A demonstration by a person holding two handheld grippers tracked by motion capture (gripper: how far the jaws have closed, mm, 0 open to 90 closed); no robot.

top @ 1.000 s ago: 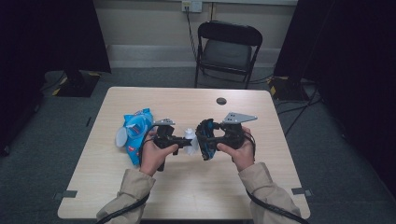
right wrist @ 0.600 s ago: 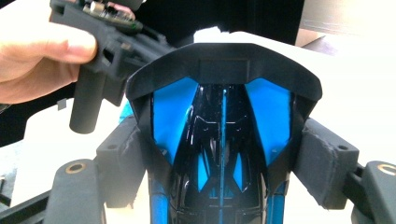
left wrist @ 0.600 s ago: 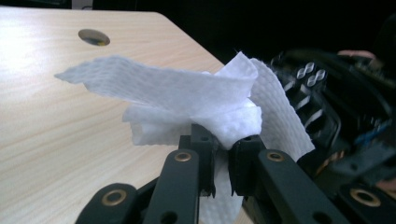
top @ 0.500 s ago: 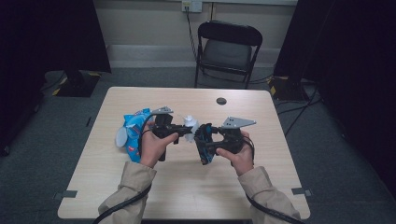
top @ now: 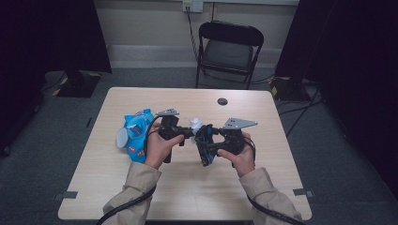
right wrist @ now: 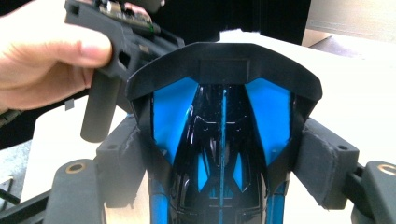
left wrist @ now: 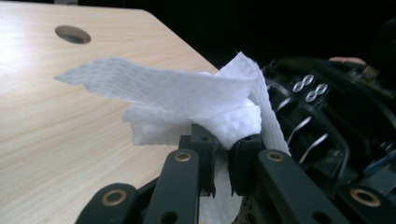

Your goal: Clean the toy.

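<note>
My left gripper [left wrist: 223, 154] is shut on a crumpled white wipe [left wrist: 187, 98], which spreads out above the jaws. My right gripper [right wrist: 222, 163] is shut on a glossy black and blue plastic object [right wrist: 224, 116], its padded jaws pressing on both sides. In the high view both are held above the table's middle. There the left gripper [top: 192, 133] brings the wipe [top: 195, 123] against the top of the object [top: 204, 144] held in the right gripper [top: 206, 149].
A blue pack of wipes [top: 136, 133] lies on the wooden table [top: 263, 187] left of the hands. A round cable hole [top: 222, 101] sits near the far edge. Behind the table stands a black folding chair [top: 228, 47].
The left gripper with the wipe has shifted slightly away from the person, along the top of the object. The right hand has stayed put.
</note>
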